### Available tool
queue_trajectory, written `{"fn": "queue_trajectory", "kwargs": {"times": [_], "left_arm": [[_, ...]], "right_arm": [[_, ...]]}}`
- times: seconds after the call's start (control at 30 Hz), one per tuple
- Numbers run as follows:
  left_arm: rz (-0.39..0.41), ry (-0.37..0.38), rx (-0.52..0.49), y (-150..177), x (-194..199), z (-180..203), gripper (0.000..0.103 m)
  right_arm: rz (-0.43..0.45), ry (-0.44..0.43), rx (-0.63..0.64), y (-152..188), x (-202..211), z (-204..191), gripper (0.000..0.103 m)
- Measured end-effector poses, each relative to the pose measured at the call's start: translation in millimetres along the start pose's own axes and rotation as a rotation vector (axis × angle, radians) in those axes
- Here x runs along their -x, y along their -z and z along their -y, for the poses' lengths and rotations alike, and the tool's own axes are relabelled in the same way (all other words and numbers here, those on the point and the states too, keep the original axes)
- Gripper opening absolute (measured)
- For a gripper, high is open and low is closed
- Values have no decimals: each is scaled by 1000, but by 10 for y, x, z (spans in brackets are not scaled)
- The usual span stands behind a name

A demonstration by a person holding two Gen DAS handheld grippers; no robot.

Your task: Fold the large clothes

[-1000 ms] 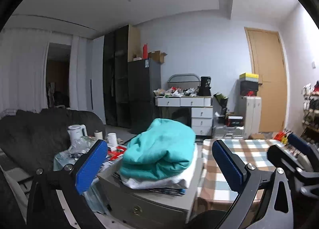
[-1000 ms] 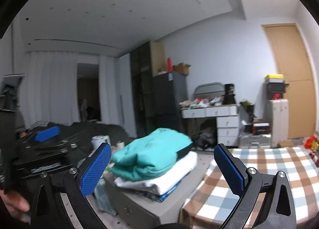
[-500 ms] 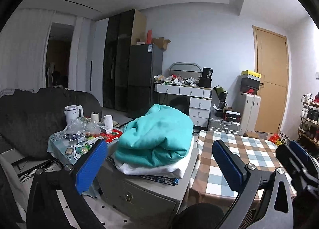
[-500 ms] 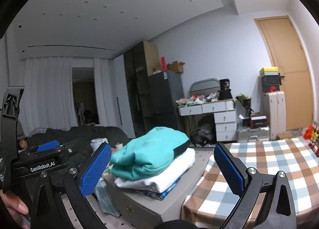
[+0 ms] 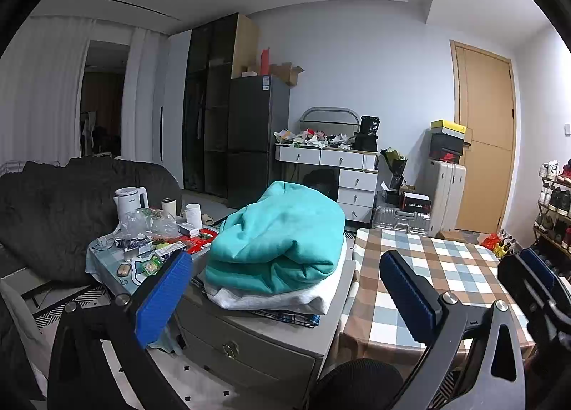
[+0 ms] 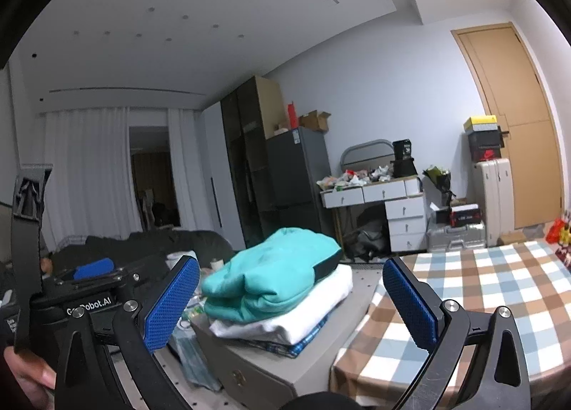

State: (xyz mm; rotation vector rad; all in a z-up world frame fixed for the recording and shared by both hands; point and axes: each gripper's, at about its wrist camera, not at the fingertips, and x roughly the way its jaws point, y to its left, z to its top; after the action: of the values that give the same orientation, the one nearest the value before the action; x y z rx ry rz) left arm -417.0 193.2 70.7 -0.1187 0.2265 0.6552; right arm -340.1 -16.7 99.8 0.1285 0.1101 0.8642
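A stack of folded clothes lies on a grey drawer cabinet (image 5: 249, 335): a teal garment (image 5: 278, 245) on top, a white one (image 5: 285, 299) under it, a blue plaid one at the bottom. It also shows in the right wrist view (image 6: 271, 278). My left gripper (image 5: 285, 295) is open and empty, held up in the air short of the stack. My right gripper (image 6: 291, 303) is open and empty, also in the air short of the stack. The left gripper's body shows at the left of the right wrist view (image 6: 89, 288).
A table with a brown and blue checked cloth (image 5: 428, 274) stands right of the cabinet. A cluttered low table (image 5: 142, 245) with a white kettle (image 5: 130, 199) stands to the left, a dark sofa (image 5: 53, 203) behind it. A black chair back (image 5: 357, 385) is below.
Both wrist views have risen and tilted, so the stack sits lower and the cabinet front shows more. Both grippers have stayed open and empty.
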Motion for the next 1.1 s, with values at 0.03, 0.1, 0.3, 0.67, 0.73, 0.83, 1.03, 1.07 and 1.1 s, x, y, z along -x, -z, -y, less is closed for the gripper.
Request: {"fn": "queue_trajectory", "kwargs": {"times": [0.03, 0.1, 0.3, 0.67, 0.73, 0.83, 1.03, 1.07, 1.1], "left_arm": [[1, -1, 1, 0, -1, 0, 102], [-2, 2, -1, -3, 1, 1, 102], [-9, 10, -4, -33, -1, 2, 102], [-11, 15, -25, -49, -1, 38, 102], [-12, 22, -21, -51, 4, 39, 102], [-11, 21, -25, -53, 16, 43, 102], [-15, 24, -25, -63, 15, 33, 102], [-15, 19, -23, -61, 25, 37, 102], [-15, 18, -22, -64, 26, 32, 102]], "right_arm": [[-5, -2, 1, 5, -4, -9, 103], [-5, -5, 1, 19, 1, -18, 103], [4, 5, 4, 20, 10, -31, 103], [11, 10, -5, 25, 36, -18, 103], [18, 15, 0, 29, 52, -21, 103], [13, 21, 8, 30, 46, -27, 103], [24, 14, -1, 24, 77, -21, 103], [25, 16, 0, 24, 76, -20, 103], [28, 21, 1, 26, 82, -20, 103]]}}
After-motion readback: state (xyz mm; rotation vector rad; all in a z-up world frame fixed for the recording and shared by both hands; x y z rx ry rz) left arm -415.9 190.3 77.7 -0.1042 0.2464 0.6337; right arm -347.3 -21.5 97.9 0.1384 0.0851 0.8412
